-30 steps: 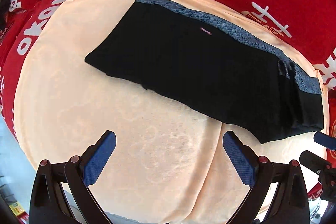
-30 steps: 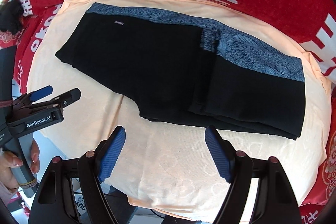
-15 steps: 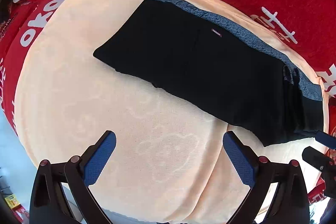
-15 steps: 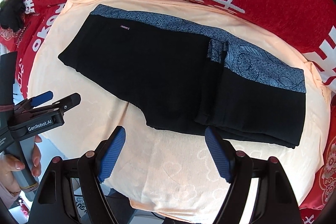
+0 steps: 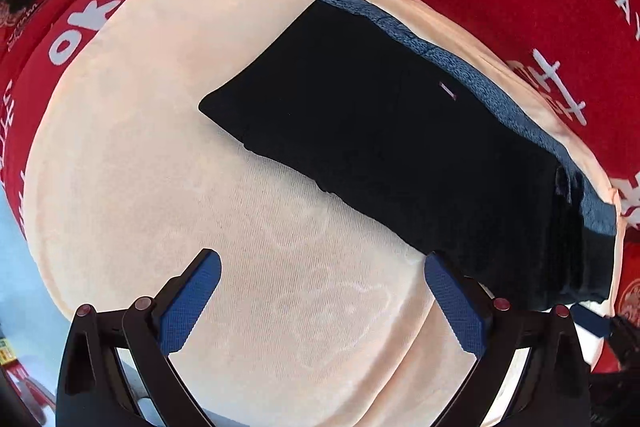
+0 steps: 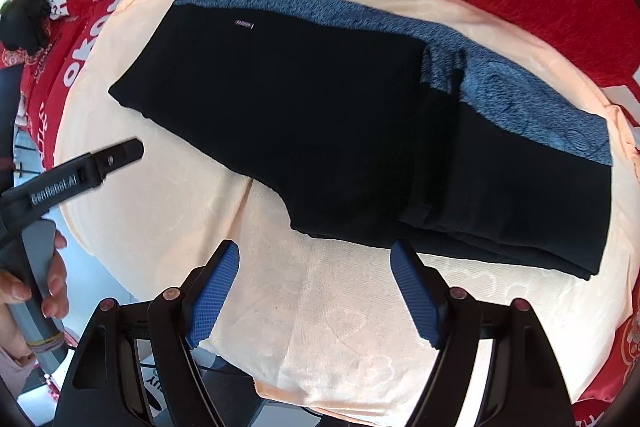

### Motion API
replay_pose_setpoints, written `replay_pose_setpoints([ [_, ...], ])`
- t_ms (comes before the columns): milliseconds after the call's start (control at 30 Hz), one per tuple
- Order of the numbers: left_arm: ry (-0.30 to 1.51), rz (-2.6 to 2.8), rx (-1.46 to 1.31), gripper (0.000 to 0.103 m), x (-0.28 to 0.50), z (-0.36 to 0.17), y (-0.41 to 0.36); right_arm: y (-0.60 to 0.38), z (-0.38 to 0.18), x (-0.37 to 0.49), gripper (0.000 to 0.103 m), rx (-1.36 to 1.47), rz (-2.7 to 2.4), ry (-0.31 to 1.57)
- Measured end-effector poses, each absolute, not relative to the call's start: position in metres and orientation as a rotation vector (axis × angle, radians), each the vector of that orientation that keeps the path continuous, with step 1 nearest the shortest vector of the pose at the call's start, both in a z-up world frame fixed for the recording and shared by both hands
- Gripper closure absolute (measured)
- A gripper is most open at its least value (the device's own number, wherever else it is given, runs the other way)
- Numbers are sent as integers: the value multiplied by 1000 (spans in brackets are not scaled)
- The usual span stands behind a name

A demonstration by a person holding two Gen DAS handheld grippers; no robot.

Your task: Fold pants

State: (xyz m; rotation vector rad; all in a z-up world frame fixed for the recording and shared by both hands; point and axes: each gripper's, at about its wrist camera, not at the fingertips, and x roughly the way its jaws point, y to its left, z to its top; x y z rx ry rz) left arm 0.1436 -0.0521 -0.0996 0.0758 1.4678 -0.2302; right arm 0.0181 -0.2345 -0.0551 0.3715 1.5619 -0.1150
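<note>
Blue-padded jaws of the right hand-held gripper (image 6: 314,285) stood spread and empty, having sunk closer to the black pants (image 6: 320,115). Those lay part-folded on the peach cloth (image 6: 360,327); the left hand-held gripper (image 5: 322,301), likewise spread, hovered nearer too, likely before another fold.

The pants' (image 6: 320,115) small label (image 6: 244,24) is too small to read.

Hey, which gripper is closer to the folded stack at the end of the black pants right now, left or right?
Right, though not by much. The right gripper hangs open just short of the pants, near the folded stack. The left gripper is open over bare peach cloth, off toward the unfolded end.
</note>
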Motion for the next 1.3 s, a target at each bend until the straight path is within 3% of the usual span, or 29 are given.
replay_pose_setpoints([
  [300,1463,-235,66,1,151,-104,-47,-229,-62,21,22,381,-102,1576],
  [800,1406,-366,-362,1,174,-119,-6,-224,-72,24,22,411,-69,1594],
  [1300,1346,-472,-521,1,197,-143,-13,-220,-86,27,22,408,-60,1624],
])
